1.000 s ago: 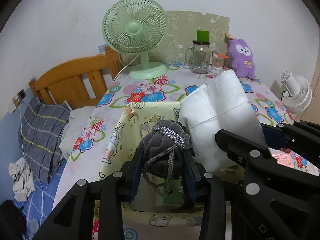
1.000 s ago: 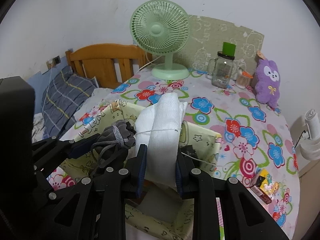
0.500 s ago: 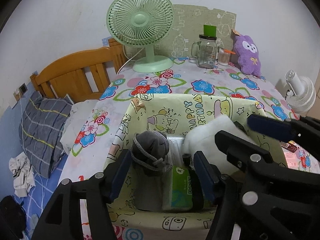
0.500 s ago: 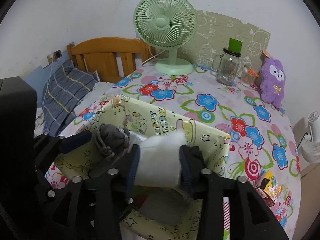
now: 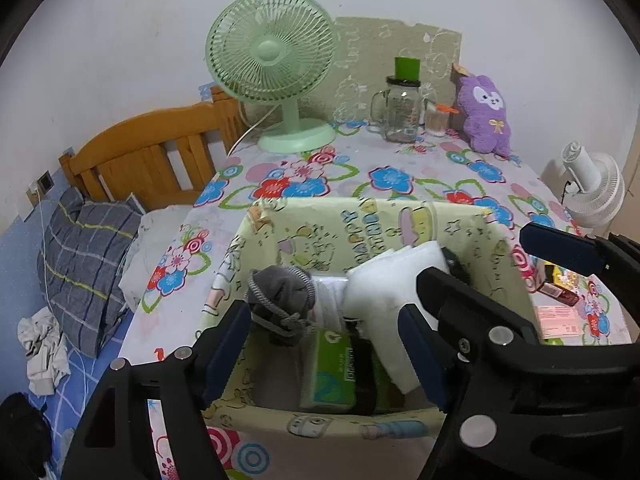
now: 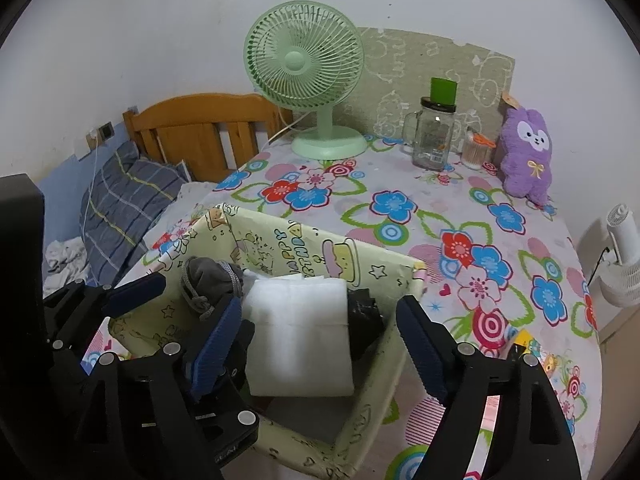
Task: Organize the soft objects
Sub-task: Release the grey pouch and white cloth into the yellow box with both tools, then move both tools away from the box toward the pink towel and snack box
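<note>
- Left gripper [image 5: 324,344]: its fingers [image 5: 224,344] are opening over the near edge of the box [image 5: 360,220], wide apart and pressing on nothing; the gray pouch [image 5: 280,292] sits between them, loose
- Gray pouch: inside the box at its 9 o'clock side, drawstring cord hanging down its front, just beside the white cloth [image 5: 384,284]
- A green packet [image 5: 332,368] lies on the box floor at 6 o'clock of the pouch
- White cloth: folded, inside the box at the 3 o'clock side, leaning on a dark item [image 6: 364,316]
- Right gripper [image 6: 316,344]: fingers [image 6: 420,344] opening, spread wide on either side of the cloth, clear of it
- Box stands on the flowered tabletop [image 6: 480,216]; at its 12 o'clock a green fan [image 6: 304,64], at 1 o'clock a glass jar [image 6: 434,136] and a purple plush toy [image 6: 526,156]
</note>
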Demonstrator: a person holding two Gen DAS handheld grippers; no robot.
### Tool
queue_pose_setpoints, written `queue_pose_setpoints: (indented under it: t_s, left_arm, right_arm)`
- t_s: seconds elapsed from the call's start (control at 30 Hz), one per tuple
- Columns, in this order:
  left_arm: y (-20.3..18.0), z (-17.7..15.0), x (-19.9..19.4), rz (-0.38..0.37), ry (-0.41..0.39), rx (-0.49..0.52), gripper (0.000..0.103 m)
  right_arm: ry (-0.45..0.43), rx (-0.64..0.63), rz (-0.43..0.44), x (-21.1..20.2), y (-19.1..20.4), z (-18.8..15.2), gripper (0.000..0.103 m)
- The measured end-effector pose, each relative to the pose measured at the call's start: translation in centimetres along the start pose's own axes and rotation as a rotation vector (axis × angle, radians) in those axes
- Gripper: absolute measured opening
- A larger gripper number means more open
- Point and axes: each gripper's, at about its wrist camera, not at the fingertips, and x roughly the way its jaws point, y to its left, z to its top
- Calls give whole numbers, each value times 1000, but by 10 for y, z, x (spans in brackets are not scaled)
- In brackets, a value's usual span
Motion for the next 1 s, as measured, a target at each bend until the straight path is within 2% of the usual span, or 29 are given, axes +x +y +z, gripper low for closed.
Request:
queue_pose_setpoints:
  t_s: [0.43, 0.73, 1.0]
  left_arm:
    - [-25, 6, -26, -3, -41, 9, 78]
    - [-43, 10, -44, -14, -71, 20, 78]
    - [-61, 11, -58, -22, -94, 31, 80]
  right_arm:
    - [-66, 39, -17, -33, -25, -5, 92]
    - [-113, 63, -60, -59, -43, -9, 100]
    - [-149, 72, -69, -79, -56, -13, 101]
